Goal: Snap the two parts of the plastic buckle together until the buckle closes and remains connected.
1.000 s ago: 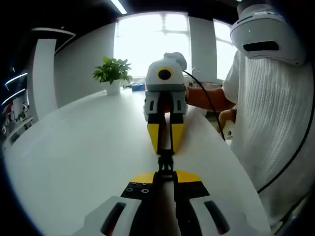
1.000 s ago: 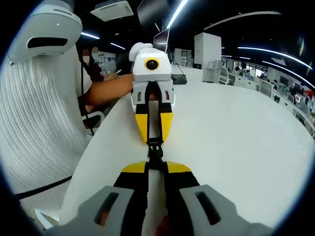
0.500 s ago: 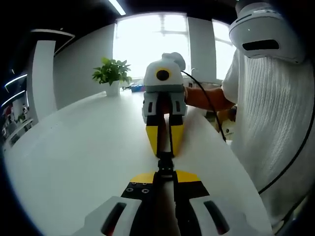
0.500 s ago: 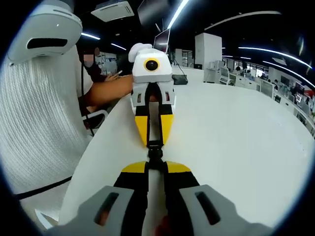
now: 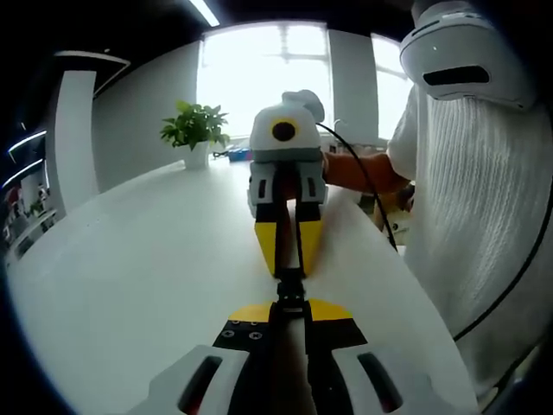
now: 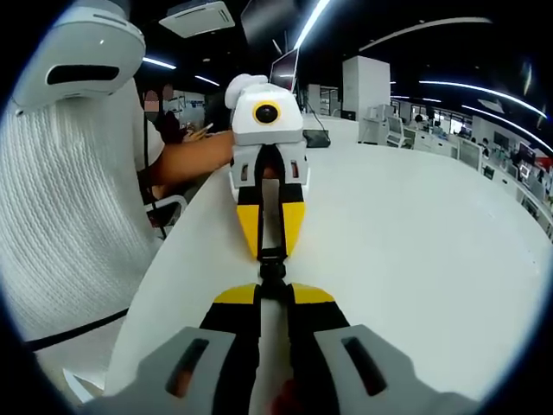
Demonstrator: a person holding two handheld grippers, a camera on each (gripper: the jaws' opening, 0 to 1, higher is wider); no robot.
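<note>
Over the last second the right hand-held gripper [image 5: 289, 259] has edged closer to the left hand-held gripper [image 6: 271, 244] — each clamped on its half of the black buckle [image 5: 290, 290], above the white surface [image 5: 155, 268] — so closure seems near.

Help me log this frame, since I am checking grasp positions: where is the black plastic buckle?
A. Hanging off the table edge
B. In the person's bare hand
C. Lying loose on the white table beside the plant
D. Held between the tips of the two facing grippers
D: the black buckle sits between the left gripper and the facing right gripper, both closed on it above the white table.
</note>
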